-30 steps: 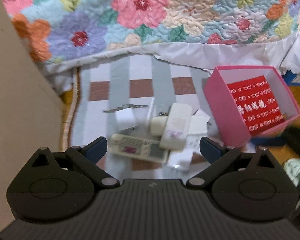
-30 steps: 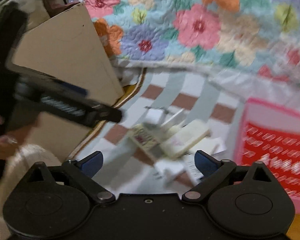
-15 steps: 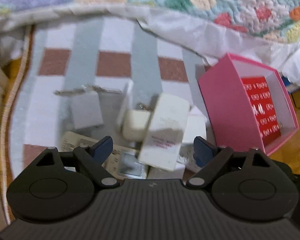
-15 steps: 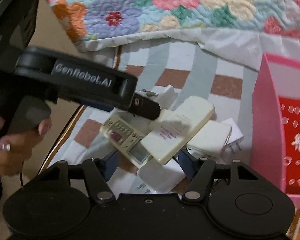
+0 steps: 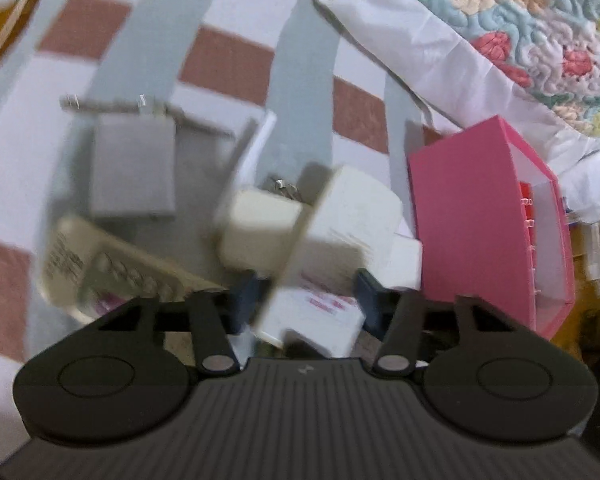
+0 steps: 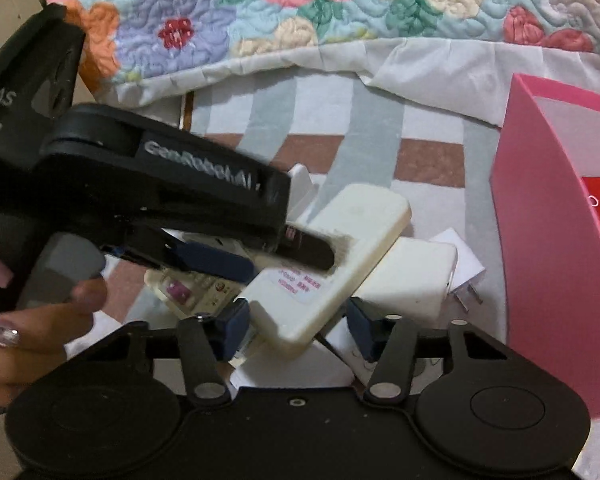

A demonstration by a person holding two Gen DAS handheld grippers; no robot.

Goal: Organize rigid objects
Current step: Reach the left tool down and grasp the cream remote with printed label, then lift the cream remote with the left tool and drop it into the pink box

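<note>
the cream remote (image 6: 332, 264) with the pink-lettered label lies tilted on top of the heap, its near end propped over a second, button-faced remote (image 5: 112, 268) and a white plug adapter (image 6: 412, 276); both grippers have it between their fingers at once; the right gripper (image 6: 298, 330) straddles its near end, fingers closing, the left-hand blue pad looks to be touching the casing while the other stands a little off it, so i would not call that a grip yet; the left gripper (image 6: 260, 256) comes in from the side across the middle of the same remote, fingers also closing, and in its own view (image 5: 308, 300) the dark pads sit at either edge of the labelled end, though blur keeps me from saying they press; a hand (image 6: 40, 320) wraps that gripper's handle; around the remote are a grey adapter (image 5: 134, 168) and more white chargers, all on a striped rug (image 6: 332, 120) on the floor; the pink box (image 6: 540, 240) stands just to the right, open, with a red lining; a flowered quilt (image 6: 300, 8) hangs behind; to my eye this is the pick-up step, first item; next calls for one gripper to clamp firmly, the other to let be, then a lift clear of the pile, likely toward the box.
</note>
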